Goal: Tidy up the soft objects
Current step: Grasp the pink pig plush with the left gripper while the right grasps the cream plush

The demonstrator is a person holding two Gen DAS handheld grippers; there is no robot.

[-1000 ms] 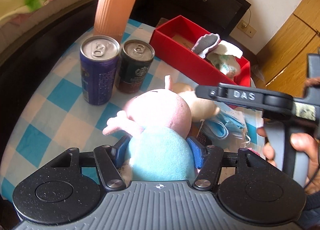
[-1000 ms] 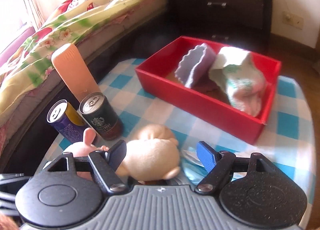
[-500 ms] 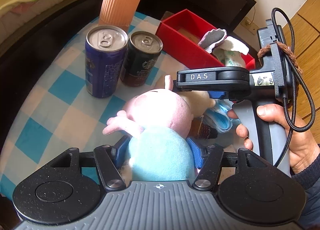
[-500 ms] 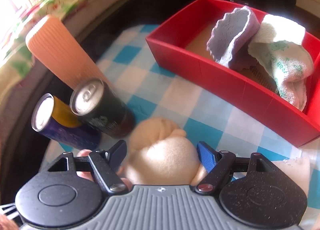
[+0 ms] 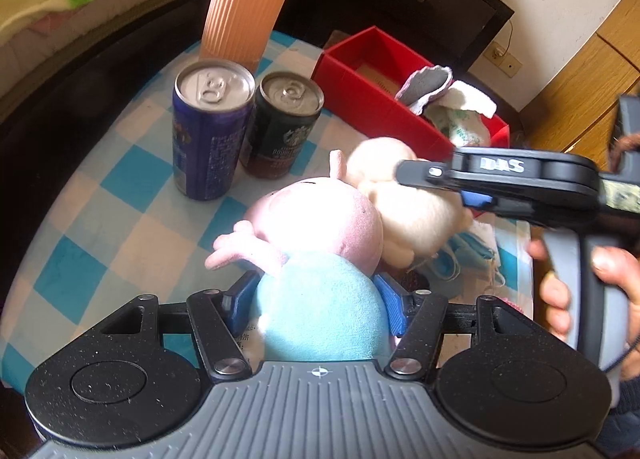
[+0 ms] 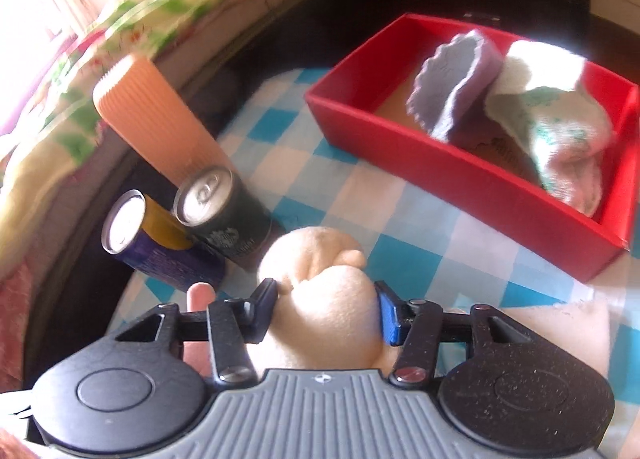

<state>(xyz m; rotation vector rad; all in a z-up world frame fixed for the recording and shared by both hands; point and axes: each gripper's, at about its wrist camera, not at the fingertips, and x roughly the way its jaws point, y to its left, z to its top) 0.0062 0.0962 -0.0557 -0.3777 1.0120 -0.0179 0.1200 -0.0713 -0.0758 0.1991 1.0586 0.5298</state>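
1. The left gripper (image 5: 320, 299) is clamped around the light blue body of a pink pig plush (image 5: 320, 255). The blue pads press into both sides of it, jaws roughly mid-width, and the pig's pink head points away toward the cans.
2. The right gripper (image 6: 326, 309) is closing on a cream plush toy (image 6: 328, 299). The toy sits squarely between the jaws and both pads already touch its sides. In the left wrist view you can see a hand (image 5: 580, 291) on that gripper's grip, coming in from the right.
3. The two plushies are touching: the cream one is just right of and behind the pig's head, near the middle of the blue-and-white checked tablecloth (image 5: 120, 195).
4. The red box (image 6: 460, 175) sits far right on the table. It already holds a lilac scalloped cloth (image 6: 452, 87) and a white cloth with green print (image 6: 560, 127), side by side.
5. On the far left there's a blue can (image 5: 208, 131) and a dark coffee can (image 5: 280, 123) standing upright, touching or nearly so, with a ribbed orange cylinder (image 5: 244, 3) just behind them.
6. A blue face mask (image 5: 460, 259) lies on the table just right of the plushies, partly under the cream one.
7. A bed with a floral cover (image 6: 100, 35) runs along the far left of the table.
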